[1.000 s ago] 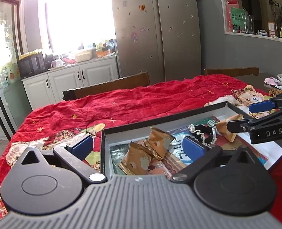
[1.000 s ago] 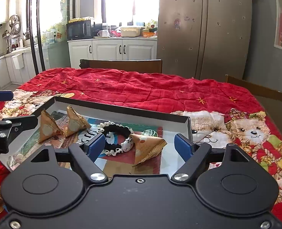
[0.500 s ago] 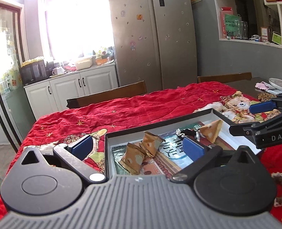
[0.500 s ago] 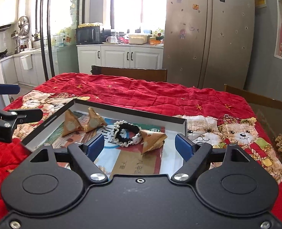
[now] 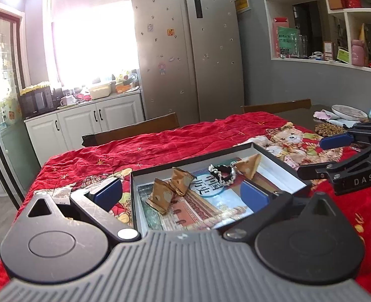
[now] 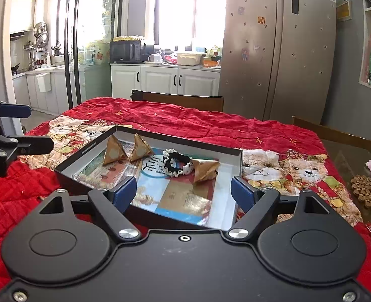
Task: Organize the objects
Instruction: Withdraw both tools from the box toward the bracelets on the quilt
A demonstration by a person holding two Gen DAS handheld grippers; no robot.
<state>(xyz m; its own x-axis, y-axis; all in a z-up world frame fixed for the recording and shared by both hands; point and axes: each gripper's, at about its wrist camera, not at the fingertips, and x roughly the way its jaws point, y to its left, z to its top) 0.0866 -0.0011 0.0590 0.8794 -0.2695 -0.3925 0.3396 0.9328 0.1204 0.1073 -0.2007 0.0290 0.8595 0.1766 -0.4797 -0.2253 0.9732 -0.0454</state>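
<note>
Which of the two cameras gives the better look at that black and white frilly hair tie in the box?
The right wrist view: the hair tie shows as a full open ring. In the left wrist view the hair tie appears flatter and darker.

Window (image 5: 92, 47) glare blows out; fisheye edges bend

Left gripper (image 5: 181, 192) and right gripper (image 6: 184, 192), jaws wide, empty.

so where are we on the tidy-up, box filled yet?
Looks mostly done: three gold packets and the black scrunchie sit inside the box. Nothing in hand: left gripper and right gripper are both open and empty. Possibly left: the beaded mat on the table edge.
</note>
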